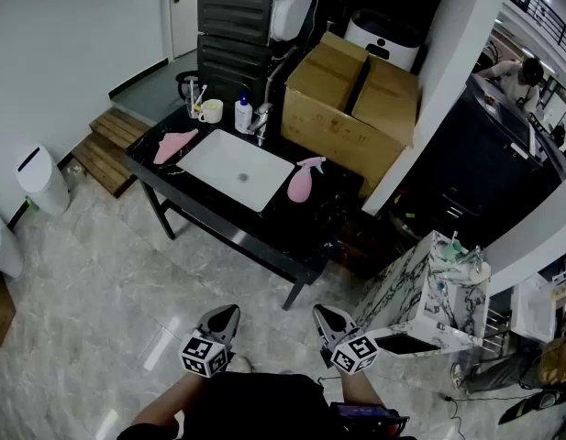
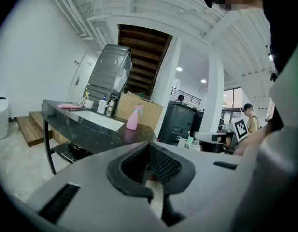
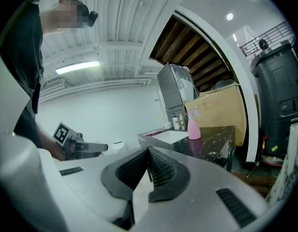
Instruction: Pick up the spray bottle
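Both tongs are clenched on nothing. My left gripper (image 2: pixel 149 148) has its ribbed pads pressed tip to tip, and my right gripper (image 3: pixel 148 151) looks the same. In the head view they sit low in frame, side by side, both aimed toward the black table (image 1: pixel 264 238) and well apart from it.

The pink spray bottle (image 1: pixel 301 183) stands upright on the tabletop, just beside the right edge of the white sink (image 1: pixel 235 168) — between the basin and the cardboard box (image 1: pixel 351 108). Neither gripper is anywhere near it.

The only readable marks are the black-and-white square codes on the marker cubes (image 1: pixel 206 356); they are patterns, not letters. Behind the sink, by the tap, stand a white mug (image 1: pixel 211 111) and a small bottle (image 1: pixel 243 115) — the bottle's label is too small for me to read. A pink cloth (image 1: pixel 174 145) lies on the table at the sink's left.
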A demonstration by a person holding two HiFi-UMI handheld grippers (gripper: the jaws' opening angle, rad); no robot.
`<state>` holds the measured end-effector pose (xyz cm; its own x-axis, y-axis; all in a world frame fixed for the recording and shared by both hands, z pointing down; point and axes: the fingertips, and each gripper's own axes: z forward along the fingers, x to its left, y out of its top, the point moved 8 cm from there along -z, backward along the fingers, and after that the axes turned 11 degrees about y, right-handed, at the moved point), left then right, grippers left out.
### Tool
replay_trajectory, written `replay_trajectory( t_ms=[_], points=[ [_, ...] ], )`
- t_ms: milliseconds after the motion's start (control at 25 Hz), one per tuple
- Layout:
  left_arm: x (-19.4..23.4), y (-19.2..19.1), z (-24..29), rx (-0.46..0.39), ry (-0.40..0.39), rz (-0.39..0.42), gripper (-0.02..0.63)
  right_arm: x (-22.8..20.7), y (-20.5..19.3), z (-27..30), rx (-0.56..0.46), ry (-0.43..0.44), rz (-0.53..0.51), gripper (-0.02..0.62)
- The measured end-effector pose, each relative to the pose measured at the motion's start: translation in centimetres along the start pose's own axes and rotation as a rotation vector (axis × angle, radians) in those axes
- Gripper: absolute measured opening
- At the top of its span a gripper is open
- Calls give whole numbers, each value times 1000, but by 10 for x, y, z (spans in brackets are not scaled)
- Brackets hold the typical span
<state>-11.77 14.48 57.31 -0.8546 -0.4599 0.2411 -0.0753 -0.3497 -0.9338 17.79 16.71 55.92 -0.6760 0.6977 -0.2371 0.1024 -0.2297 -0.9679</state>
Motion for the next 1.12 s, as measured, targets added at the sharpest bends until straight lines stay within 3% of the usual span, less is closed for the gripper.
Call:
replay_trajectory(
  t_ms=[520,1120],
  points=[
    [-45,-2,9,3,-8,4,8,-11,-5,-43,9,3,3,26],
    [-12,7,5,5,-46,25,8,3,-5,-14,-7,-28,5,26]
  ],
)
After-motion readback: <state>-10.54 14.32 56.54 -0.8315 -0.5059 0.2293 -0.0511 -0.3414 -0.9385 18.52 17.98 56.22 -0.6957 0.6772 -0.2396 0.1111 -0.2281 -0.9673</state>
